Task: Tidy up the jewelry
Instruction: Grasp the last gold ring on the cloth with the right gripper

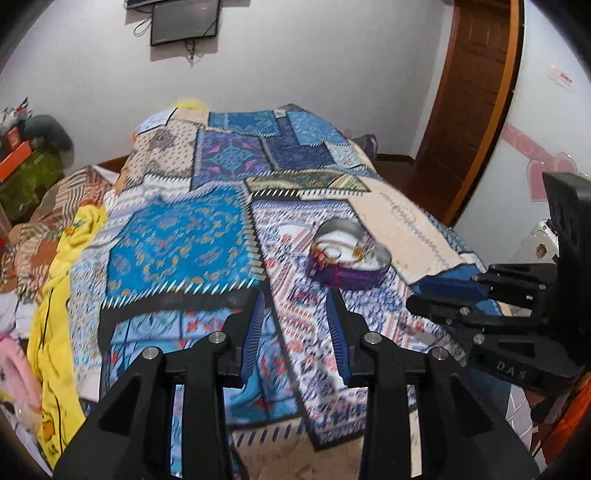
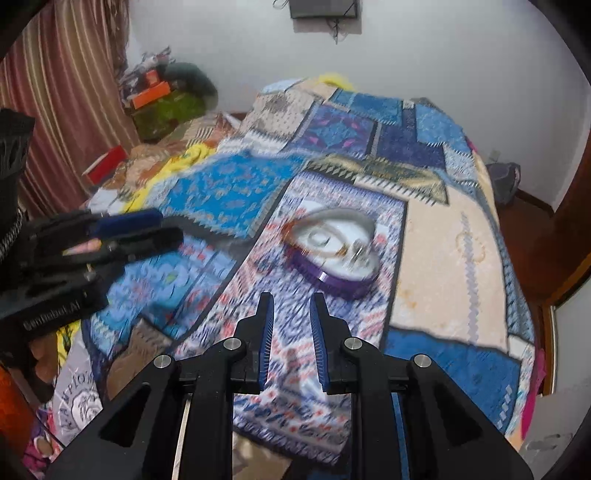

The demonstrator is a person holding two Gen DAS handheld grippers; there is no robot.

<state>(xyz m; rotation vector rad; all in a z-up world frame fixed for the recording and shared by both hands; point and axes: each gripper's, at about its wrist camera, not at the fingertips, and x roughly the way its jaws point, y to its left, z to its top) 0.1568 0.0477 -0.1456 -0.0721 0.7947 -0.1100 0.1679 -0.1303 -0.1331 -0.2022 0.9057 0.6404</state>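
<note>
A purple heart-shaped jewelry box (image 1: 351,275) (image 2: 334,282) with a white inside lies open on the patterned bedspread (image 1: 177,240) (image 2: 443,266). Gold bangles (image 1: 328,253) (image 2: 321,236) and a small shiny piece (image 1: 364,251) (image 2: 356,253) lie in it, blurred. My left gripper (image 1: 295,301) (image 2: 162,227) hovers short of the box and to its left, jaws open and nothing between them. My right gripper (image 2: 291,299) (image 1: 432,295) hangs just before the box's near edge, its blue pads a narrow gap apart and empty. Neither touches the box.
A yellow cloth (image 1: 59,295) and heaped bedding lie along the bed's left side. Boxes and clutter (image 2: 166,99) stand by the striped curtain (image 2: 66,92). A wooden door (image 1: 476,92) is on the right, with a dark screen (image 1: 184,20) on the far wall.
</note>
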